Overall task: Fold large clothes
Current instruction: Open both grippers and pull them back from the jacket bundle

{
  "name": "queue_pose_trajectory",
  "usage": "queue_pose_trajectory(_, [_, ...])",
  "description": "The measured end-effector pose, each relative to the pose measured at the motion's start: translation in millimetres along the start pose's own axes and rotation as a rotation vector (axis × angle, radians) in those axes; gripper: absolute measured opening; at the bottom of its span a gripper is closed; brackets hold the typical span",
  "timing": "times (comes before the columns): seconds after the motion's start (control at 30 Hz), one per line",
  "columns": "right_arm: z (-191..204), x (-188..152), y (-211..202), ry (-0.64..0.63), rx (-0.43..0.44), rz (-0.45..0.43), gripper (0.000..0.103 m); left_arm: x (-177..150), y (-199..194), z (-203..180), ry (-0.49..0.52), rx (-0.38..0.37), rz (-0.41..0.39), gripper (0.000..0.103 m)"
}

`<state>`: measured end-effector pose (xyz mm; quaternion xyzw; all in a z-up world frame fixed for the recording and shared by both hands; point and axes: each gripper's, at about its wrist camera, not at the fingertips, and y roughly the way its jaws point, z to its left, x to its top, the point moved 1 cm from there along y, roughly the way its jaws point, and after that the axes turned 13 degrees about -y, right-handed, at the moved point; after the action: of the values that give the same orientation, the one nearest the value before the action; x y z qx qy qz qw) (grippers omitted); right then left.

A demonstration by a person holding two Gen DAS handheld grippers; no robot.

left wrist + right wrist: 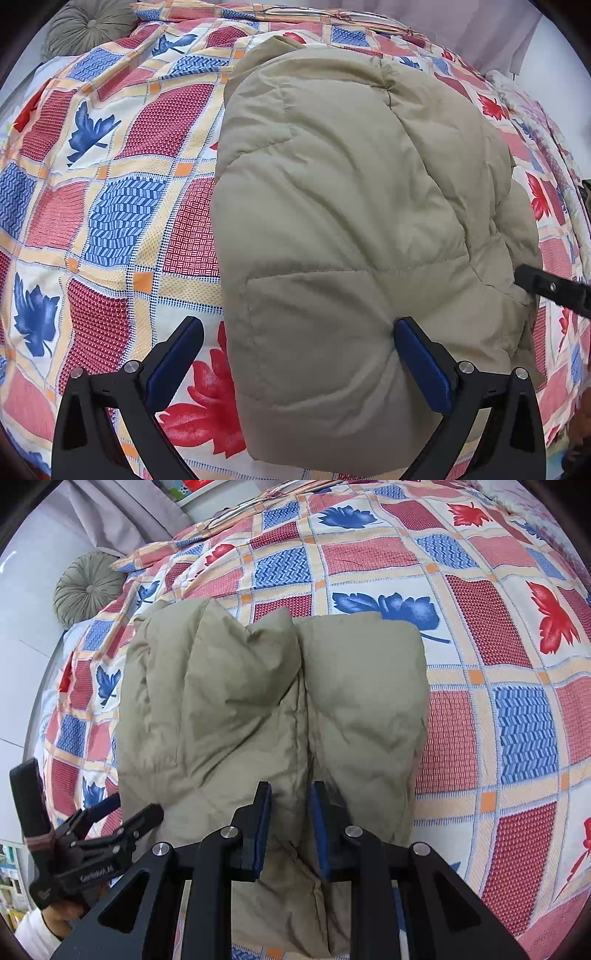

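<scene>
Closest in, the left gripper (299,332) stands spread wide over the near left edge of the khaki padded jacket (362,229). Its right blue pad (421,365) presses into the quilted fabric and dimples it, while the other finger hangs over the bedspread (110,221) beside the jacket, touching nothing I can make out. Nothing is pinched between them.

The right gripper (290,812) sits at the near edge of the same jacket, its jaws drawn close with only a narrow gap left. A raised ridge of cloth along the jacket's middle seam runs into that gap; whether the pads actually bite on it I cannot tell. From the right wrist camera the left tool shows low at the left, held by a hand (59,921) in a pale sleeve.

The jacket lies folded into a thick, puffy bundle in the middle of the bed, on a patchwork bedspread of red and blue squares with leaf prints. Farther off, a round grey-green pleated cushion (86,587) rests at the bed's far corner, with lilac curtains (122,513) behind.
</scene>
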<state>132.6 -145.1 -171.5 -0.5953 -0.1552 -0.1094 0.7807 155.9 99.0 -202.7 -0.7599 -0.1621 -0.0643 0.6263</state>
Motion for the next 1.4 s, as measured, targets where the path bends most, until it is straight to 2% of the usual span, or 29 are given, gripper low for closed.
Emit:
queue_pose_trajectory(0.3, [2.5,-26.8,-12.1,0.009,0.012,0.012,0.025,-3.6,-3.5,1.4,-0.011,0.013,0.011,0.103])
queue_pose_trajectory(0.67, [5.0,-43.1,-25.5,0.022,0.033,0.033,0.025,-15.5,-32.8,6.5,-0.023,0.044,0.000,0.103])
queue_pose_trajectory(0.93, [7.7,-50.1,-34.1,0.033,0.036,0.031,0.025,-28.3,-55.1,9.3,-0.042,0.090,-0.029,0.103])
queue_pose_trajectory(1.03, [9.0,-53.5,-36.9,0.036,0.035,0.031,0.025,-31.0,-57.6,11.1,-0.051,0.150,-0.037,0.103])
queue_pose_trajectory(1.13, [9.8,-55.5,-38.8,0.036,0.037,0.035,0.026,-34.3,-59.0,19.0,-0.098,0.090,-0.010,0.103])
queue_pose_trajectory(1.27, [14.0,-59.5,-45.2,0.029,0.027,0.041,0.046,-42.4,-63.8,23.1,-0.114,0.101,0.001,0.103])
queue_pose_trajectory(1.33, [18.4,-62.5,-49.7,0.026,0.024,0.049,0.046,-46.4,-68.1,22.9,-0.121,0.075,0.025,0.103])
queue_pose_trajectory(1.4, [23.6,-65.6,-54.2,0.023,0.029,0.064,0.049,-51.6,-74.9,21.3,-0.115,0.097,0.036,0.103])
